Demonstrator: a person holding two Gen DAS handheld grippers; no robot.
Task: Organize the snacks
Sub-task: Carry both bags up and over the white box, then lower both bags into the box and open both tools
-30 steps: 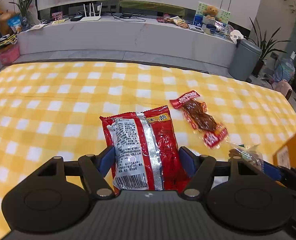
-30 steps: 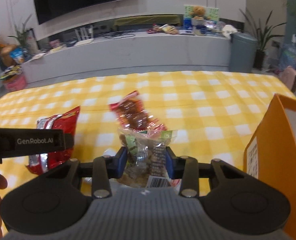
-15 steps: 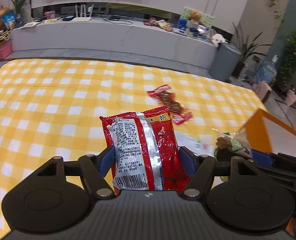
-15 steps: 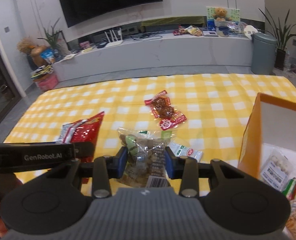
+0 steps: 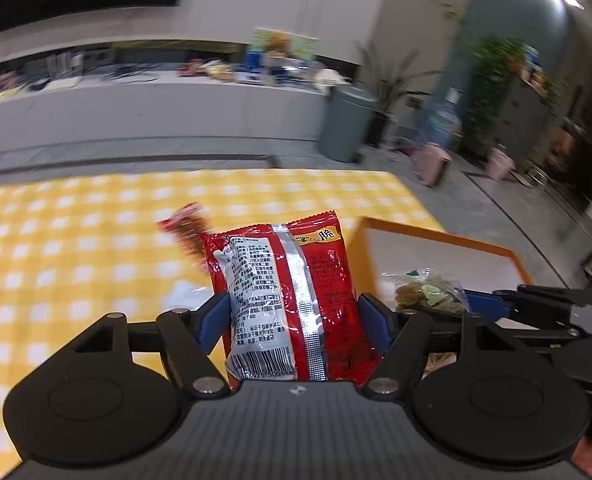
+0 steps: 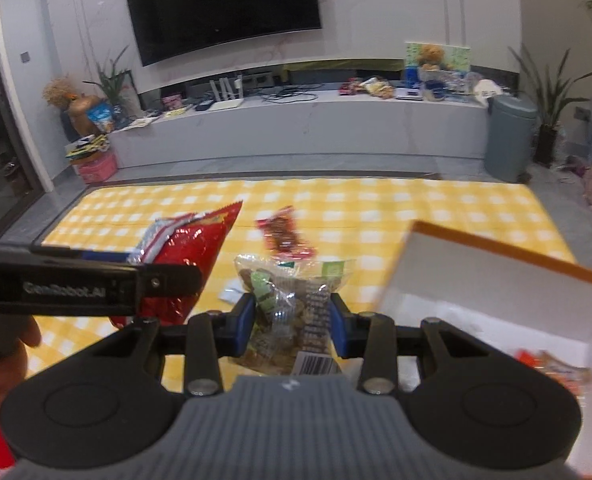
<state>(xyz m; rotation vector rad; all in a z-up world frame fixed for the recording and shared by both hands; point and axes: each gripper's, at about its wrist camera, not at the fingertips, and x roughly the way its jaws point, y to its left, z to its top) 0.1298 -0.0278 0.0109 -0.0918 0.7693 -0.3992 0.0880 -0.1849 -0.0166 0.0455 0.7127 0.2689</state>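
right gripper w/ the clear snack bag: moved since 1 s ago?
Yes. The right gripper, shut on the clear snack bag, has risen and swung toward the orange box; the checked cloth now lies farther below.

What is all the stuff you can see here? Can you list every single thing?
red snack bag: one, red and silver, held in the left gripper
clear snack bag: one, see-through with brown bits, held in the right gripper
small red packet: one, red, lying on the cloth
small white packet: one, white, on the cloth near the grippers
orange box: one, orange outside and white inside, at the right, more snacks in it
checked cloth: one, yellow and white
TV: one, black, on the wall
bin: one, grey, on the floor
left gripper: black, blue pads
right gripper: black, blue pads
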